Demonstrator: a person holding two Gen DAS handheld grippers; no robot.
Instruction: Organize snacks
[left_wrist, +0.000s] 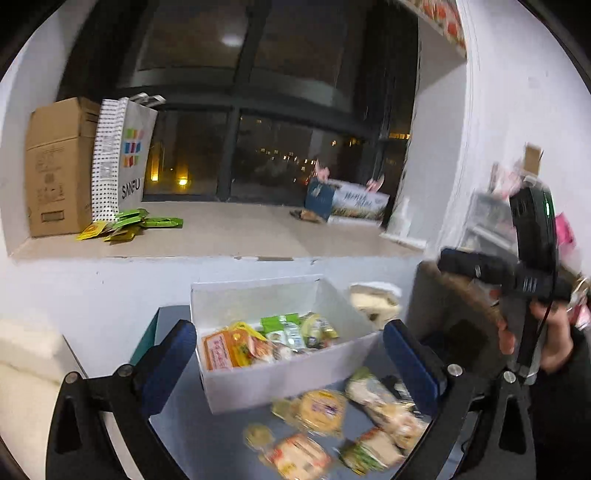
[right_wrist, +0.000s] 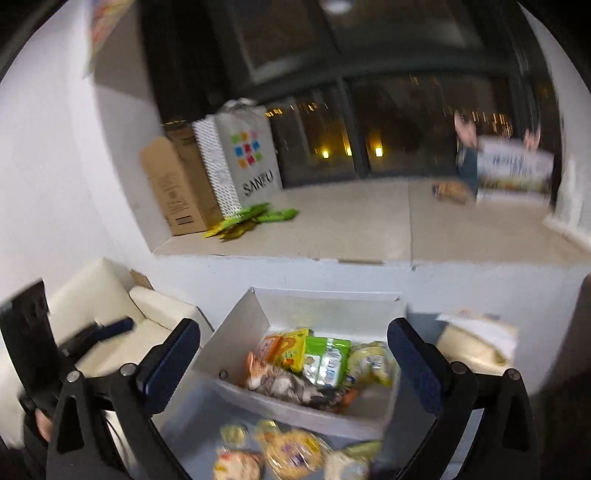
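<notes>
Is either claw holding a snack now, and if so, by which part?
Nothing is held. The left claw and the right claw are both open and empty above the white box.

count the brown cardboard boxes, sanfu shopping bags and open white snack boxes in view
brown cardboard box: 1
SANFU shopping bag: 1
open white snack box: 1
total: 3

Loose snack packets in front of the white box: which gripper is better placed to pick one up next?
Probably the left. Both are open and empty, but the left gripper has more loose snack packets between its fingers; the right gripper frames mostly the white box.
</notes>
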